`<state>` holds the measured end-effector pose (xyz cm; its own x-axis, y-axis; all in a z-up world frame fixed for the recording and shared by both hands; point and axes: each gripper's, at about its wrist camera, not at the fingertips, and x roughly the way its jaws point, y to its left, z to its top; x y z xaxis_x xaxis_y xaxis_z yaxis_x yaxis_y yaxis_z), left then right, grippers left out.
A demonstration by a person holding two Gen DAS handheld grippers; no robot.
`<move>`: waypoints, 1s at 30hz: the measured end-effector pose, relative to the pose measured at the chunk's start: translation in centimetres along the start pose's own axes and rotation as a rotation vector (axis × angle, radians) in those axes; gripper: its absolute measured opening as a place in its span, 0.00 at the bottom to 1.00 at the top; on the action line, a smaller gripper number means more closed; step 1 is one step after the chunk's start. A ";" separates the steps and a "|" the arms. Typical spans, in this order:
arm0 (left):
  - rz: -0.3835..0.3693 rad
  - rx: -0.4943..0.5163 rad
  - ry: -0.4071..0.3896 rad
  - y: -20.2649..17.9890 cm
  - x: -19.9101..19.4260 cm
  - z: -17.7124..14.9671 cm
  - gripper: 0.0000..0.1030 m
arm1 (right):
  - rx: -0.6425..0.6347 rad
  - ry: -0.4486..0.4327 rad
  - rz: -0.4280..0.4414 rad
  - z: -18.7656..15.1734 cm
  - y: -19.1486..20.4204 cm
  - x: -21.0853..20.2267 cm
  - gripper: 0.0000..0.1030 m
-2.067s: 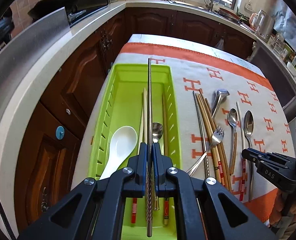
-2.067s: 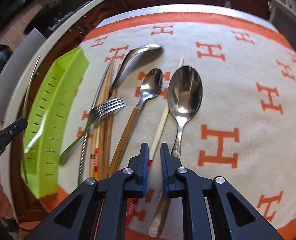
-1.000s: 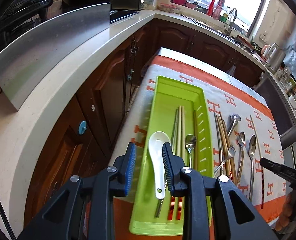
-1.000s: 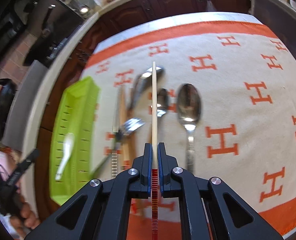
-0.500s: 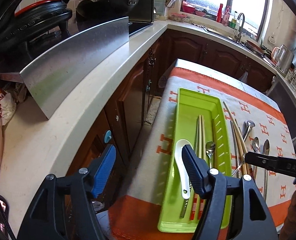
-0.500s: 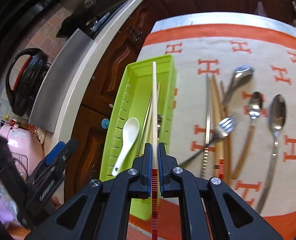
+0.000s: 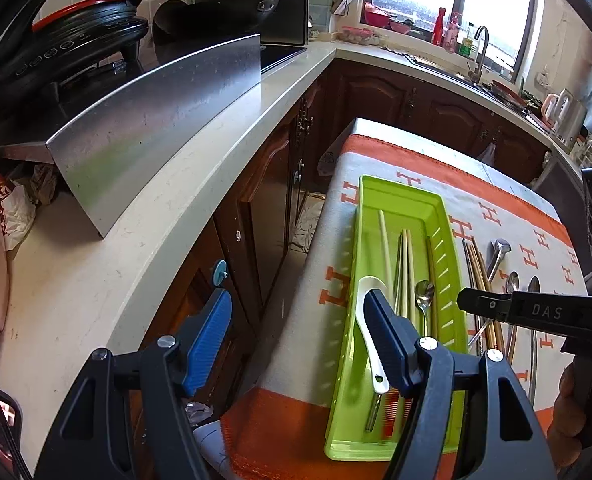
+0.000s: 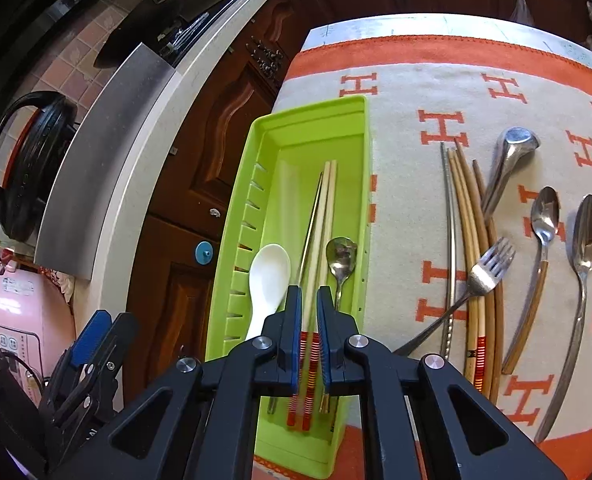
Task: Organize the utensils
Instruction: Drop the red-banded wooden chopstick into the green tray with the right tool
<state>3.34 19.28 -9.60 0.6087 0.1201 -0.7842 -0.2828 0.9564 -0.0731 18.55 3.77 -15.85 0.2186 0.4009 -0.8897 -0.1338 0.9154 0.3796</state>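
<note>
Green tray (image 8: 360, 120) on tabletop, holding chopsticks (image 8: 324, 208) and white spoon (image 8: 269, 268). Left claw (image 7: 296, 340) wide apart, empty. Right claw (image 8: 307, 336) opening above tray, chopstick apparently just released. Risk: sideways withdrawal snagging chopsticks, scattering contents.

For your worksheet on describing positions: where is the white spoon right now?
In the right wrist view, the white spoon lies inside the green tray, near its left wall, just left of the chopsticks.
</note>
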 end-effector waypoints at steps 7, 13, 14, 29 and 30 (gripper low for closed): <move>-0.013 0.009 0.027 -0.8 0.4 -0.3 0.65 | -0.048 -0.048 -0.047 -0.8 -0.9 -2.4 0.08; -0.017 0.034 0.038 -1.9 0.4 -0.5 0.65 | -0.072 -0.076 -0.079 -1.3 -2.4 -4.4 0.08; -0.018 0.038 0.039 -2.1 0.3 -0.5 0.65 | -0.073 -0.078 -0.081 -1.4 -2.6 -4.7 0.08; -0.042 0.118 0.062 -6.3 -0.3 -0.7 0.65 | -0.034 -0.166 -0.152 -3.2 -9.8 -10.0 0.16; -0.047 0.125 0.067 -6.7 -0.2 -0.7 0.65 | -0.023 -0.170 -0.155 -3.3 -10.5 -10.2 0.16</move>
<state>4.57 12.60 -9.38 0.5674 0.0600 -0.8212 -0.1579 0.9868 -0.0370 14.49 -10.06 -11.57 0.3977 0.2580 -0.8805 -0.1078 0.9662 0.2344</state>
